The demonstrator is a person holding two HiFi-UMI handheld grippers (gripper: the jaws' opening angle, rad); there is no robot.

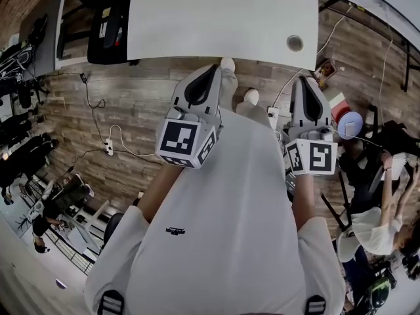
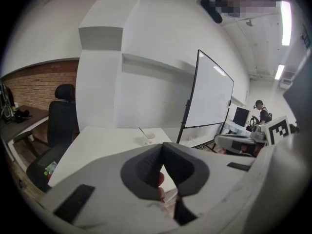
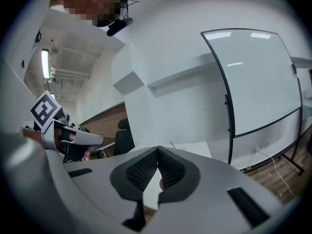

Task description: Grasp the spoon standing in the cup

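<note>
Both hand-held grippers are pressed fully shut with nothing in them. In the left gripper view the left hand-held gripper [image 2: 162, 147] shows its two dark ribbed pads meeting at the tips, with no object between them. The right gripper view shows the same for the right hand-held gripper [image 3: 157, 151], tips touching and empty. From the head view, the left hand-held gripper [image 1: 211, 72] and right hand-held gripper [image 1: 308, 87] are held side by side in front of the person's white shirt. Both are over the wood-plank floor [image 1: 131, 104], point toward the white table [image 1: 216, 18], and touch nothing on it. The cup [image 2: 148, 139] stands on the table [image 2: 97, 145] well ahead of the left hand-held gripper, just left of its jaw line and far out of reach of the tips. The spoon [image 2: 143, 132] stands in the cup, its handle leaning up and to the left. A whiteboard [image 2: 209, 96] on a stand lies ahead and to the right of that hand-held gripper, and a black office chair [image 2: 61, 123] is off to its left.
</note>
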